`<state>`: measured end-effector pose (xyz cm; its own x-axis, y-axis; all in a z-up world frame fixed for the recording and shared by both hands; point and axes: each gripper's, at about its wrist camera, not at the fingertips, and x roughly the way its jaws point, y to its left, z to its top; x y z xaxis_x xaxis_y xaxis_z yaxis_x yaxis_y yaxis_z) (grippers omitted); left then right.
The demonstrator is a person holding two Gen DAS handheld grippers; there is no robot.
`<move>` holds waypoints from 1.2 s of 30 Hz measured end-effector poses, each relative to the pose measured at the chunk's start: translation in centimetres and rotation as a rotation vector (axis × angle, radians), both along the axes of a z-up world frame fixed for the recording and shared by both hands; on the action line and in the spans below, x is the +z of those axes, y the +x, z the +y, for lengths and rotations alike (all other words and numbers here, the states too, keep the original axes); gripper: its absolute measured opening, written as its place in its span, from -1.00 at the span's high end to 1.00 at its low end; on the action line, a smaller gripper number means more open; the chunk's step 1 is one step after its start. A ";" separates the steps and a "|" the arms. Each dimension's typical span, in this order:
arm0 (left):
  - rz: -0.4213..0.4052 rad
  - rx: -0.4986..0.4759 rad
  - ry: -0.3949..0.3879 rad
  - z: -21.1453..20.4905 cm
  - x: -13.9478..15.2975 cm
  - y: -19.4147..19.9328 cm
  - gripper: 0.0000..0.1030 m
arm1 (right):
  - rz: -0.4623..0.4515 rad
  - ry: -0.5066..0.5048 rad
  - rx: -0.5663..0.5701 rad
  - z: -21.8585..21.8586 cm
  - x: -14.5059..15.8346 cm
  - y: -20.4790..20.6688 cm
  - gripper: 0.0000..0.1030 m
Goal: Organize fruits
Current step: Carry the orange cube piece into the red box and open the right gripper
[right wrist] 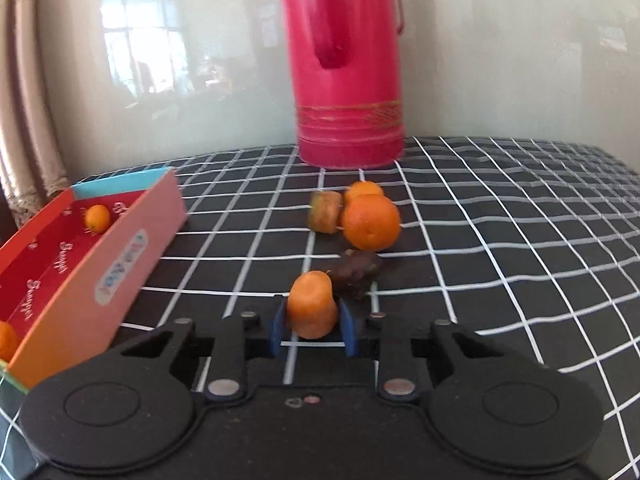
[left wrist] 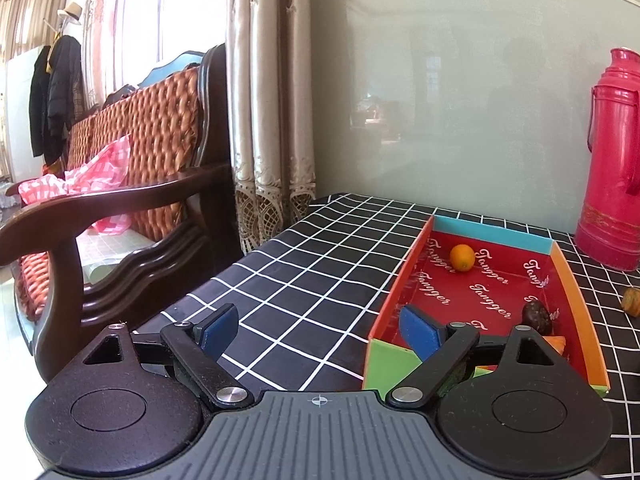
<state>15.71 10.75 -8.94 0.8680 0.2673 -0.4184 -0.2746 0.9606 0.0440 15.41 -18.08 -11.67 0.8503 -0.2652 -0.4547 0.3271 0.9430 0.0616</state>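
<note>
In the right wrist view my right gripper [right wrist: 313, 328] is shut on a small orange fruit [right wrist: 314, 304] just above the checked tablecloth. Behind it lie a dark brown fruit [right wrist: 356, 272], a large orange [right wrist: 372, 222], a second orange [right wrist: 364, 190] and a greenish-orange fruit [right wrist: 326, 212]. The red-lined cardboard box [right wrist: 120, 264] stands to the left with a small orange [right wrist: 97, 218] inside. In the left wrist view my left gripper [left wrist: 320, 328] is open and empty at the near end of the box [left wrist: 580, 280], which holds an orange [left wrist: 462, 257] and a dark fruit [left wrist: 537, 316].
A tall pink-red thermos flask [right wrist: 348, 60] stands at the back of the table against the wall. A wooden armchair [left wrist: 120, 200] with orange cushions sits beyond the table's left edge, beside a curtain [left wrist: 268, 100]. One brownish fruit [left wrist: 632, 300] lies right of the box.
</note>
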 end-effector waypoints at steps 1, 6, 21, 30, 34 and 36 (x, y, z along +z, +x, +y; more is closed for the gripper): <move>0.000 0.003 -0.003 0.2 0.0 -0.1 -0.70 | -0.018 0.002 0.020 0.4 0.2 -0.2 0.60; -0.001 0.034 -0.014 1.3 0.0 -0.5 -0.71 | -0.126 0.022 0.171 2.9 1.7 -1.0 0.60; -0.004 0.120 -0.040 5.3 -0.1 -1.6 -0.72 | -0.091 -0.101 0.509 12.8 2.2 1.0 0.54; 0.004 0.124 -0.052 5.3 -0.2 -1.3 -0.73 | -0.135 -0.096 0.439 11.8 2.9 0.0 -0.46; 0.004 0.113 -0.043 4.6 -0.2 -1.3 -0.73 | -0.154 -0.114 0.349 10.7 3.4 -0.5 -0.67; 0.005 0.107 -0.036 4.2 -0.2 -1.2 -0.73 | -0.149 -0.124 0.294 10.0 3.4 -0.6 -0.86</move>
